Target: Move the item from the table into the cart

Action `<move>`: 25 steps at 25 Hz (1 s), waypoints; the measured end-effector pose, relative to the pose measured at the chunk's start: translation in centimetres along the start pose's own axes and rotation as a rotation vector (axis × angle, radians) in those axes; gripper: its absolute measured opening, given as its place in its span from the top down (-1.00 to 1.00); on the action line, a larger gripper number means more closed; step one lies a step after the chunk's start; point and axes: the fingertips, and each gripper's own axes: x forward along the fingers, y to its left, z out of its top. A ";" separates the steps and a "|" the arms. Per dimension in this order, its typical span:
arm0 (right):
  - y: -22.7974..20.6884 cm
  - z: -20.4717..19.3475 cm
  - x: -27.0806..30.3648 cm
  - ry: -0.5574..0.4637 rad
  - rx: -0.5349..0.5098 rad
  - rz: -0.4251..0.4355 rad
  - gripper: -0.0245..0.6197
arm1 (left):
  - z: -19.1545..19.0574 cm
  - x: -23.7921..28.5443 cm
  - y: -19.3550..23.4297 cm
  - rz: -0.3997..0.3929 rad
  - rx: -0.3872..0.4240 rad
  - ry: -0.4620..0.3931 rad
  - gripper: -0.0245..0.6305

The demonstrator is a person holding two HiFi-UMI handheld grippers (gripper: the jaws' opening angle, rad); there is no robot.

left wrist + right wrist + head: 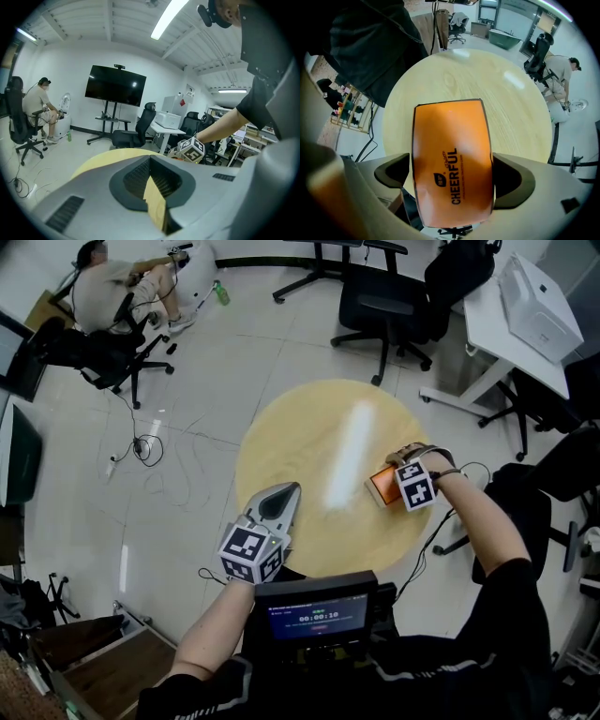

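Orange packet (452, 159): flat, glossy pouch with soft edges and black print. It lies on the tabletop (520, 108) between the right gripper (452, 177) jaws, which stand wide apart, pads just beside its long edges, not pressing. Tabletop round, pale wood grain, smooth. Left gripper (152, 185) jaws together, empty. Risk: slick film may buckle or skid out as the pads close, leaving a weak pinch
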 end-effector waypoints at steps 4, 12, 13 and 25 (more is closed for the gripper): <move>-1.2 0.5 1.8 -0.017 0.012 -0.095 -0.57 | -0.1 0.2 0.3 -0.001 0.016 -0.001 0.92; -2.5 2.3 0.1 -0.094 0.256 -0.125 -0.40 | 0.4 -0.8 1.6 -0.016 0.010 0.002 0.92; -2.4 2.6 -0.3 -0.117 0.290 -0.123 -0.39 | 0.7 -1.0 1.5 -0.021 0.013 0.002 0.92; -0.3 7.5 -18.3 -0.403 0.737 -0.407 -0.39 | 8.1 -7.7 0.2 -0.092 0.073 -0.118 0.92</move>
